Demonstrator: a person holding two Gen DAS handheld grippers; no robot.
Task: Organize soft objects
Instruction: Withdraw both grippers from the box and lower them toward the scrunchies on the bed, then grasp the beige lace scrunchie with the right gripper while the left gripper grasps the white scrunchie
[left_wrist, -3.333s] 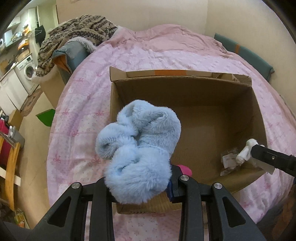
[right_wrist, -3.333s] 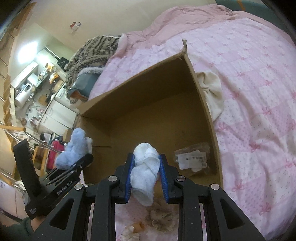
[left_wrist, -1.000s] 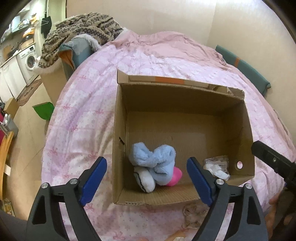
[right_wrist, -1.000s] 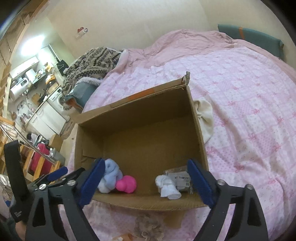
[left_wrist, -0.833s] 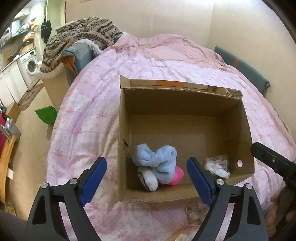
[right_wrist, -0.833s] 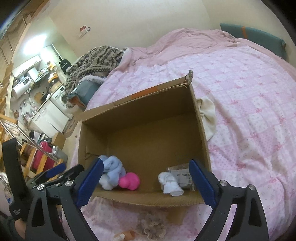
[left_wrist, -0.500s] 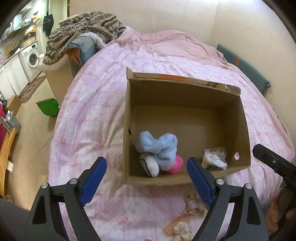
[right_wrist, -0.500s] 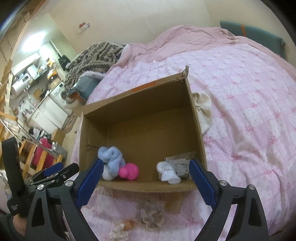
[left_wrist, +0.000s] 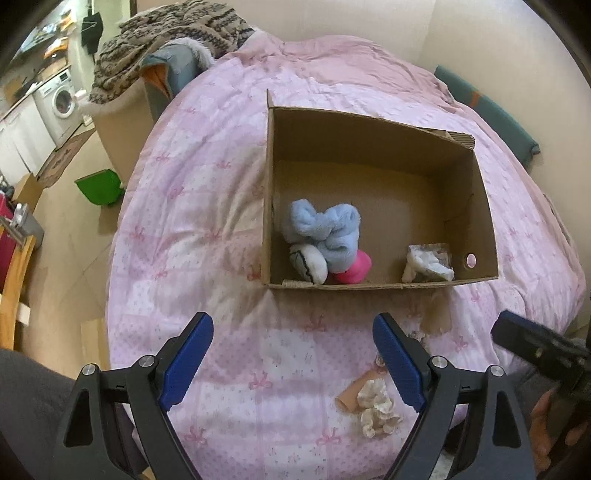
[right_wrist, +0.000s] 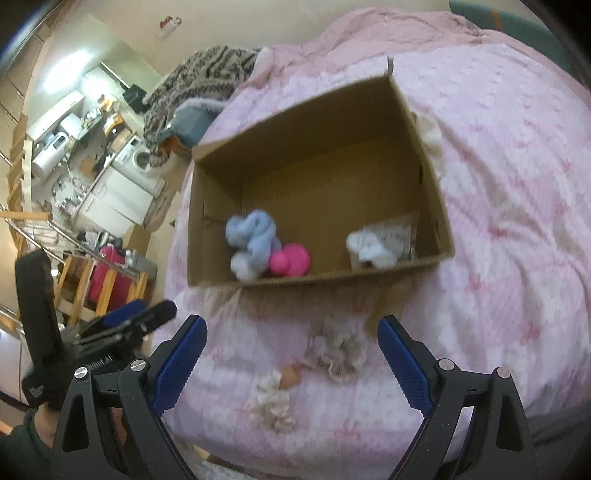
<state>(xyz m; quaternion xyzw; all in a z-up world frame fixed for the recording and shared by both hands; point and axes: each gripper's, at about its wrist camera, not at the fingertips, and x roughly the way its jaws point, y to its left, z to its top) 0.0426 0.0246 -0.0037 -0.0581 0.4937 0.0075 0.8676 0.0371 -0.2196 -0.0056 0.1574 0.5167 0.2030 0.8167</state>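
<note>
An open cardboard box (left_wrist: 480, 192) (right_wrist: 432, 192) stands on the pink bed. Inside lie a fluffy light-blue sock bundle (left_wrist: 325, 229) (right_wrist: 255, 230), a white sock (left_wrist: 308, 260), a pink soft ball (left_wrist: 354, 271) (right_wrist: 290, 260) and a white sock roll (left_wrist: 424, 264) (right_wrist: 369, 249) beside a plastic bag. In front of the box lie a small cream frilly item (left_wrist: 375, 404) (right_wrist: 273, 397) and a beige scrunchie-like piece (right_wrist: 338, 349). My left gripper (left_wrist: 291, 360) is open and empty, held back from the box. My right gripper (right_wrist: 291, 362) is open and empty above the loose items.
A pink bow-print quilt (left_wrist: 207, 206) covers the bed. A patterned blanket heap (left_wrist: 166, 40) lies at the far left corner. A cream cloth (right_wrist: 430, 136) lies beside the box's right wall. A green bin (left_wrist: 99, 186) and a washing machine (left_wrist: 61, 103) stand on the floor at left.
Both grippers let go of their socks into the box, opened wide, and pulled back toward the near edge of the bed. The loose items in front of the box came into view.
</note>
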